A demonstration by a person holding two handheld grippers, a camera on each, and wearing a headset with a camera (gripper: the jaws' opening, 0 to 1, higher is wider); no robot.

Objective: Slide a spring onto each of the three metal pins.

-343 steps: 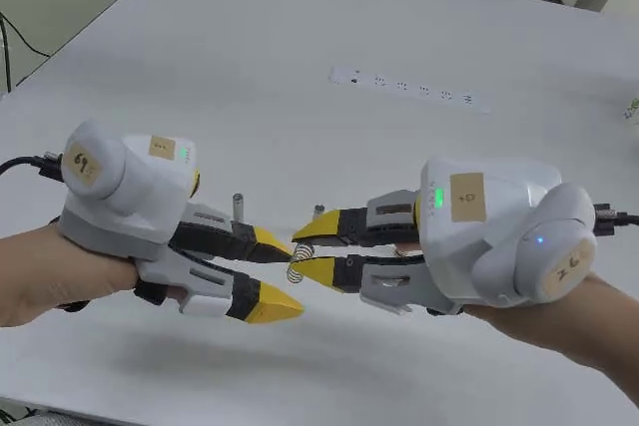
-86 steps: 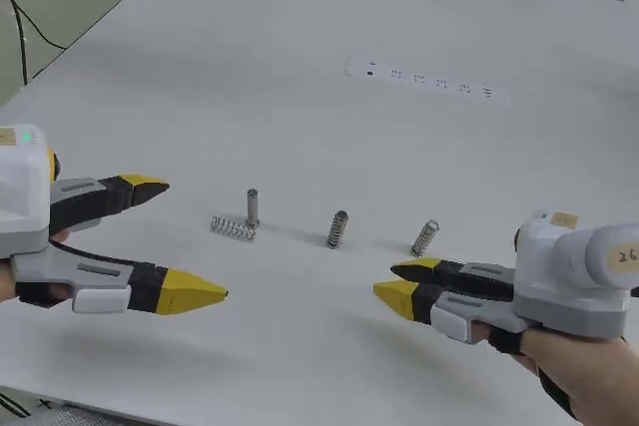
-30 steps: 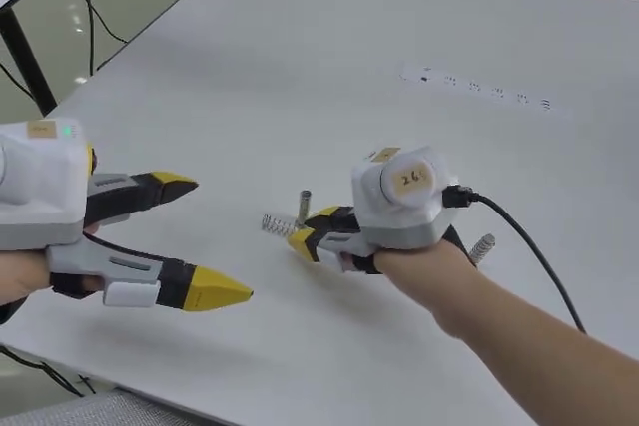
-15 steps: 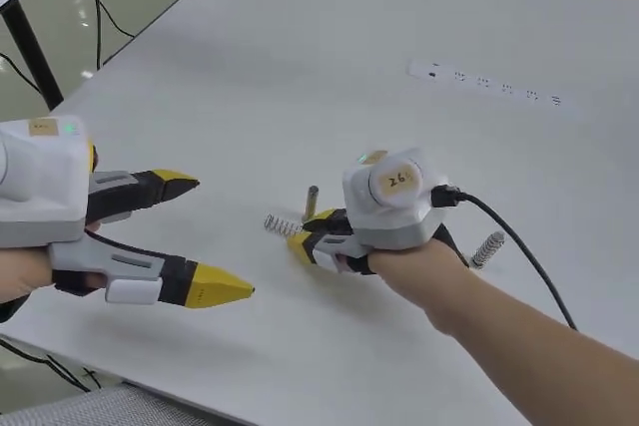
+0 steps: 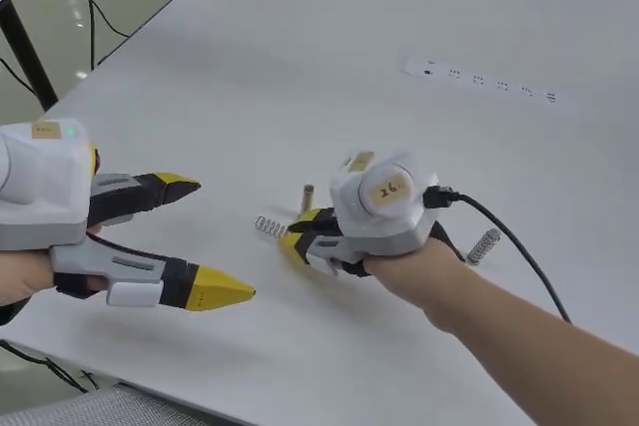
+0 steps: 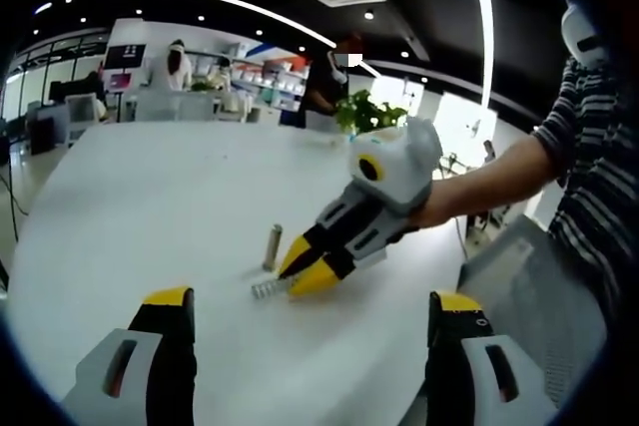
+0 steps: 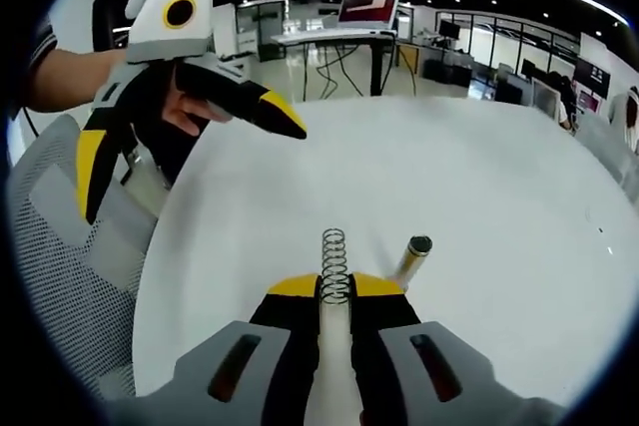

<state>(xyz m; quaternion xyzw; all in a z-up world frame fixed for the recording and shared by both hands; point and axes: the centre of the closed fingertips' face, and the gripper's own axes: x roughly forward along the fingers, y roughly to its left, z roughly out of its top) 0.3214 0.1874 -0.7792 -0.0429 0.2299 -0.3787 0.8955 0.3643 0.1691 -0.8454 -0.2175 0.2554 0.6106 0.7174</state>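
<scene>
Pin [image 5: 308, 197]: stands upright and bare on white table [image 5: 300, 67]. Short, grey metal, flat top.

Spring [image 5: 268, 226]: lies on its side on table just left of pin and slightly nearer the person, in head view. Small gap to pin's base in left gripper view. In right gripper view, runs straight out from between the yellow tips, with pin just to its right.

Right gripper [image 5: 290, 237]: sits low over table, angled in from pin's right, body crossing in front of pin, tips just short of pin's base. Jaws drawn together on near end of spring, the narrow gap between them taken up by the coil. Held in a hand [image 5: 411, 262]. Black cable [image 5: 509, 241] trails off to pin's right.

Left gripper [image 5: 212, 238]: hangs above table well to pin's left, apart from spring. Jaws spread wide, nothing between them. Yellow tips point toward pin.

Second spring [image 5: 483, 244]: stands tilted on table well to pin's right, beyond the hand. Cannot tell what it is seated on.

Power strip [image 5: 489, 85]: lies flat on table far behind pin, toward back right. White, row of sockets along its top.
</scene>
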